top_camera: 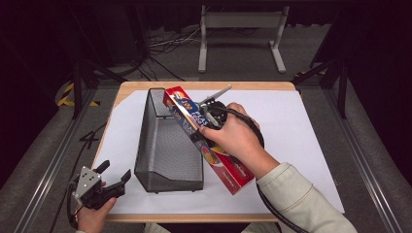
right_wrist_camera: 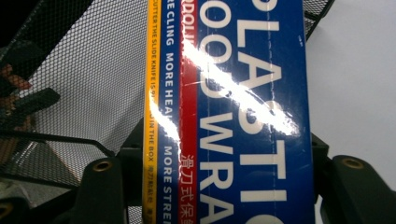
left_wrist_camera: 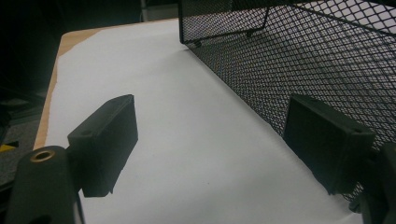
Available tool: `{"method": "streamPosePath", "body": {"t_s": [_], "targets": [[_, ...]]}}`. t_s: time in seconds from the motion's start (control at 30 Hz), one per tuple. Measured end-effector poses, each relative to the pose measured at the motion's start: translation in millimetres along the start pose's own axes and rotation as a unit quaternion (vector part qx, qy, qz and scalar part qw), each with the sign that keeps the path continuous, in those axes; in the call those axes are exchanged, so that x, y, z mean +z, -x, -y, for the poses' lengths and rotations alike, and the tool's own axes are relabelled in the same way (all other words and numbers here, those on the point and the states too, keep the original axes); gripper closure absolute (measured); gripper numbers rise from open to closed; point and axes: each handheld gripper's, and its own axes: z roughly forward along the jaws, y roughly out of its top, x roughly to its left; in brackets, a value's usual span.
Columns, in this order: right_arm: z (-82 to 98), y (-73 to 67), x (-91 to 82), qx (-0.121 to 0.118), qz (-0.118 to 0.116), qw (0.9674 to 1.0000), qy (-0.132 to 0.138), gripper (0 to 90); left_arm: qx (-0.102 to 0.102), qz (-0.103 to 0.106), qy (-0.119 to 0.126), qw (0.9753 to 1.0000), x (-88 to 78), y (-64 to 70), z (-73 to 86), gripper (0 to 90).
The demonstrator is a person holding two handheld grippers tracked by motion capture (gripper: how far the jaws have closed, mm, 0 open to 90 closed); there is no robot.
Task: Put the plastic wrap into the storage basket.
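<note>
Tabletop [top_camera: 301,145] edge nearest the person carries the left claw [top_camera: 114,175], jaws spread wide with nothing between them, just beside the black mesh basket [top_camera: 167,145]. Farther in, the right claw [top_camera: 206,127] is clamped on the plastic wrap box [top_camera: 194,116], held tilted, its far end over the basket's right rim.

A wooden bench [top_camera: 145,86] covered by a white sheet [top_camera: 301,136] stands on grey carpet floor [top_camera: 39,160]. Behind it sits a grey metal stand [top_camera: 240,22] beside loose cables [top_camera: 165,41]. The surrounding room is dark; yellow-black tape [top_camera: 65,99] marks the floor.
</note>
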Motion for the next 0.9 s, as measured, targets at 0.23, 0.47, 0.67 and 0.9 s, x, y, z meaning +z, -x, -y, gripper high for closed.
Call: {"method": "streamPosePath", "body": {"t_s": [0.23,0.47,0.67,0.9], "targets": [[-4.8,-9.5,8.4,0.008,-0.002,1.0000,-0.002,40.1,0.002,0.001,0.001,1.0000,0.8,0.0,-0.5,18.6],[-8.0,-18.4,24.4,0.020,-0.002,0.9997,-0.011,40.1,0.000,0.002,0.003,1.0000,1.4,0.1,-0.7,18.6],[-12.2,-19.6,45.1,0.024,0.013,0.9993,-0.025,40.0,0.002,0.005,0.003,1.0000,2.0,0.0,-1.1,18.6],[-15.0,-20.9,62.3,0.030,0.022,0.9985,-0.039,40.0,0.000,0.004,0.003,1.0000,2.2,0.2,-0.7,18.6]]}}
